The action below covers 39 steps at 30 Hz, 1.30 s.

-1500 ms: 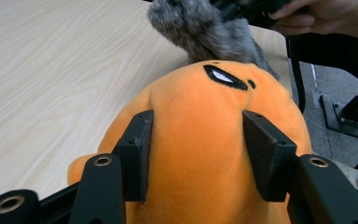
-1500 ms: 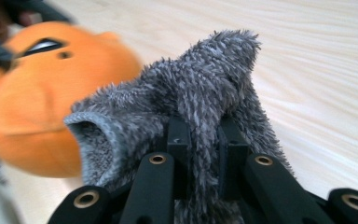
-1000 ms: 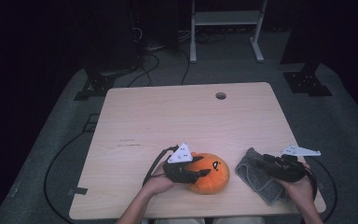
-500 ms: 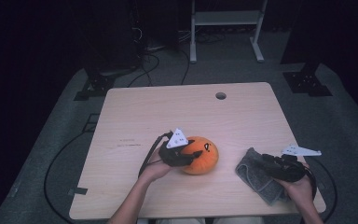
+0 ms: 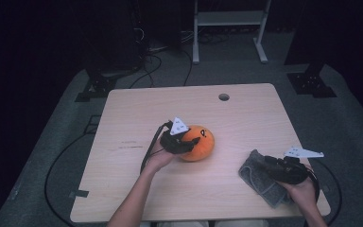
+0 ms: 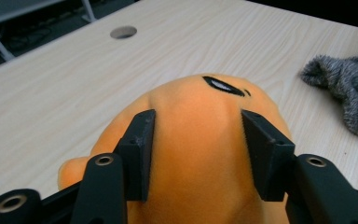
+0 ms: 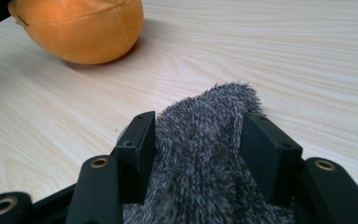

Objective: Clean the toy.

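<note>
Orange plush toy (image 5: 199, 143): round, soft, seamed, black stitched mark on its upper face. It is sitting near the middle of the bench (image 5: 246, 118), and I am gripping it between the jaws of my left claw (image 6: 196, 154). Grey fuzzy cloth (image 5: 257, 177): crumpled, shaggy pile, lying near the bench's right front corner, well apart from the toy; my right claw (image 7: 198, 156) is pinching a bunched fold of it.

Left forearm comes in from the near edge, angled up and right toward mid-table — left hand (image 5: 157, 158) wrapped around the left gripper (image 5: 192, 142), jaws pointing right and pressed against something held between them. Right hand (image 5: 304, 189) sits at the near right corner, right gripper (image 5: 260, 166) pointing left — jaws likewise pressed on what they hold, low to the table.
</note>
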### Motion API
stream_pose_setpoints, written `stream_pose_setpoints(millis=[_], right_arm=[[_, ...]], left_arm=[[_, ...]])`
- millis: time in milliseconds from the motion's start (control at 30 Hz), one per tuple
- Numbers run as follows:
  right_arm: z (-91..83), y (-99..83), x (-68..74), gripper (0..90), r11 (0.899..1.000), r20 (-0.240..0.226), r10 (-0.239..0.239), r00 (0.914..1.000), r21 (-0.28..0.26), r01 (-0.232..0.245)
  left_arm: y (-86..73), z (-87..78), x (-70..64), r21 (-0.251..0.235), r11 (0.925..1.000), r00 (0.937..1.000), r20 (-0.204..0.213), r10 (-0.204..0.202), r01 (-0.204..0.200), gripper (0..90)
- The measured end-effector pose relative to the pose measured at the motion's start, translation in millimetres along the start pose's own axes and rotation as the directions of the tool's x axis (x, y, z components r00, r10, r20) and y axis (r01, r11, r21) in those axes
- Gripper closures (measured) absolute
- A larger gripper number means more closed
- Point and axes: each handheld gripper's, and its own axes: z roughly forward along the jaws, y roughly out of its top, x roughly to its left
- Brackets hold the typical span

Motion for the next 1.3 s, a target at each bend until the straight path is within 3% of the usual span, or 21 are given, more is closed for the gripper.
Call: stream_pose_setpoints(millis=[100,300,633,900,1300], right_arm=[[1.7,-0.3,0.8,43.9,1.0,-0.001,-0.003,1.0,0.006,0.003],[3.9,-0.4,1.8,42.3,1.0,0.002,-0.007,1.0,0.012,0.007],[3.5,0.1,4.1,40.9,1.0,0.003,-0.007,1.0,-0.001,0.007],[3.7,0.2,4.0,40.0,1.0,0.004,-0.007,1.0,-0.005,0.007],[3.1,0.0,3.9,39.1,1.0,0.009,-0.002,1.0,-0.01,0.002]], left_arm=[[-1.5,-3.6,1.3,0.003,0.9999,0.9998,0.015,-0.015,0.015,40.8],[-0.9,-18.8,-2.9,-0.027,0.9996,0.9999,0.01,-0.001,0.001,21.8],[-3.5,-39.8,-3.0,-0.028,0.9994,0.9997,0.008,0.021,-0.021,16.5],[-11.6,-52.7,-0.1,-0.042,0.9991,0.9995,-0.032,0.009,-0.01,13.3],[-31.3,-72.4,2.6,-0.045,0.9988,0.9989,-0.042,-0.021,0.019,12.7]])
